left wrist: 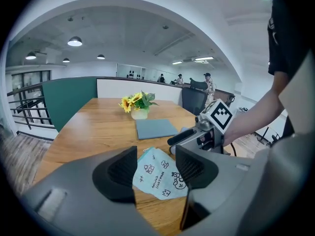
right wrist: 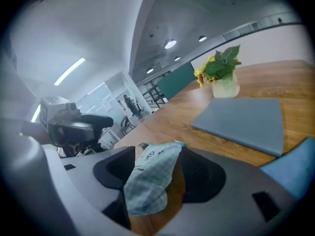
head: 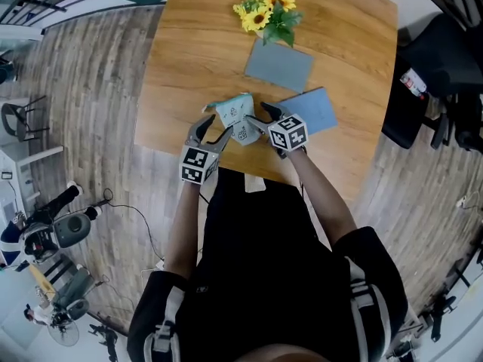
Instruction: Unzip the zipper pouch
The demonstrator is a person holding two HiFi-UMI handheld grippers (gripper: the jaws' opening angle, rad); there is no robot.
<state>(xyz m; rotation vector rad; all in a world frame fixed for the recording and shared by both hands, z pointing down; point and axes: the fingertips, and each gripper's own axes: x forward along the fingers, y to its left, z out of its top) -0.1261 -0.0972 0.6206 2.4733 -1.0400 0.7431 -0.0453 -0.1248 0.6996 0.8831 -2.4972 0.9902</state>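
Mint-green checked cloth with small doodles: the pouch [head: 234, 111], low over the wooden table [head: 189, 66], approached by both pairs of jaws from opposite sides.

Left gripper [head: 216, 130] [left wrist: 155, 162]: jaws spread wide, clamped on nothing. Pouch [left wrist: 156, 175] lying in the gap and reaching from one pad to the other, with its edges passing behind both.

Right gripper [head: 260, 117] [right wrist: 157, 165]: jaws likewise well apart. Pouch [right wrist: 146, 181] bunched and partly raised in the gap, close against the left-hand pad, with a strip of bare wood showing between cloth and the other pad. Teal trim along the edge farthest from these jaws. Zip itself not to be made out.

Tips of the two grippers nearly meeting at the pouch, with the right gripper's black jaws just beyond the left jaws' gap.

Farther out, beyond both jaws: a grey mat [head: 279, 65], then flowers [head: 270, 13] in a pale pot. Just right of the right jaws: a blue mat [head: 317, 111].
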